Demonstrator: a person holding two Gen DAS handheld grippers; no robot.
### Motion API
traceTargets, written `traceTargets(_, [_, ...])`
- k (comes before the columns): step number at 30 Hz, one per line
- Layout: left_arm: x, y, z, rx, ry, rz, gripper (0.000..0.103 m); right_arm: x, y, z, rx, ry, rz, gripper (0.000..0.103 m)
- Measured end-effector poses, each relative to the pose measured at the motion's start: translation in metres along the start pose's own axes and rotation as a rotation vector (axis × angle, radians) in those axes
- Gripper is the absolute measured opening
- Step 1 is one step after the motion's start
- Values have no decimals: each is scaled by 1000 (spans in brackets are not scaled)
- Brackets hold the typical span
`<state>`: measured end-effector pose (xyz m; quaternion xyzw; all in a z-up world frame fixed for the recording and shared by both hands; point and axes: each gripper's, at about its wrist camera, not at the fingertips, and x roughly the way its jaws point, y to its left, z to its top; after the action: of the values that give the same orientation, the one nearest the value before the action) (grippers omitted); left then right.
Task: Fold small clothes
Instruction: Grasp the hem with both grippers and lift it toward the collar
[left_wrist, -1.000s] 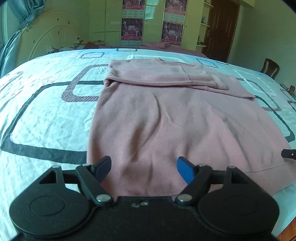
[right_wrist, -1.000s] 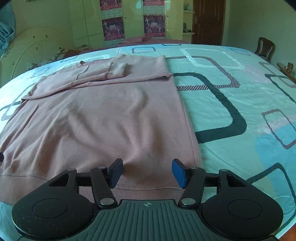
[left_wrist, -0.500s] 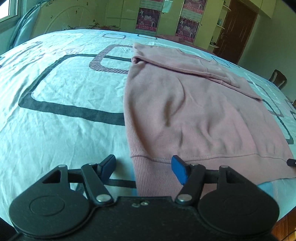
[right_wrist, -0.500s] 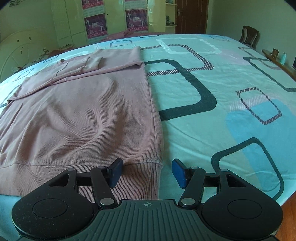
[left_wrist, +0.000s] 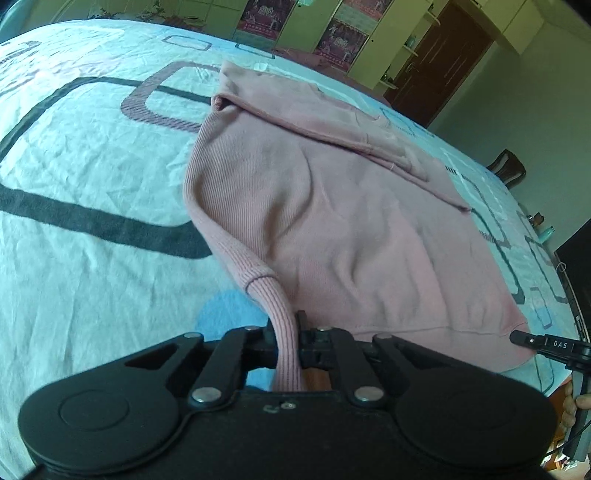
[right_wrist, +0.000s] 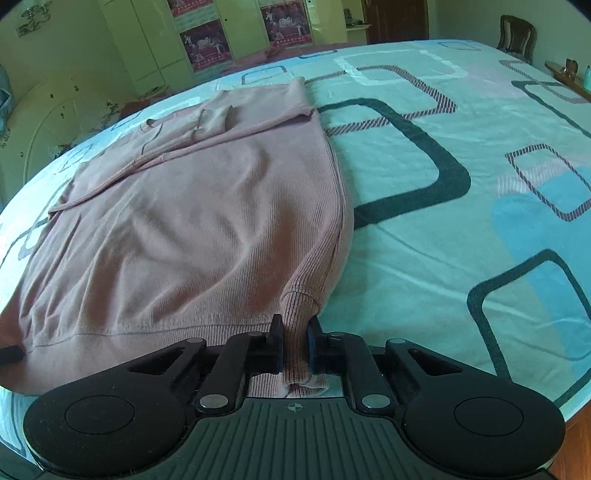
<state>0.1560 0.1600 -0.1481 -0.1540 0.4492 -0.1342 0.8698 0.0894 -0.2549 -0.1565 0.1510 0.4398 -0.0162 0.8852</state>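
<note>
At the near edge of the bed (left_wrist: 92, 206), each hand-held gripper, left (left_wrist: 286, 338) and right (right_wrist: 295, 347), open half a second ago, now clamps a hem corner of the pink sweater (left_wrist: 332, 229), ready to fold it away.

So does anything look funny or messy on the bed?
Nothing looks wrong. The pink sweater lies mostly flat on the bedsheet, sleeves folded across its top. Only its two bottom corners are bunched, because the left gripper and right gripper are each pinching one.
</note>
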Motion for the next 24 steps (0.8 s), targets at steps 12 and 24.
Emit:
traceTargets(12, [4,-21,110,27,-239,-54,5,-4,23,107,-1,-175,101,11])
traceTargets(24, [91,-22,234,-42,-311,-7,5,95,35,252,61,-223,128,11])
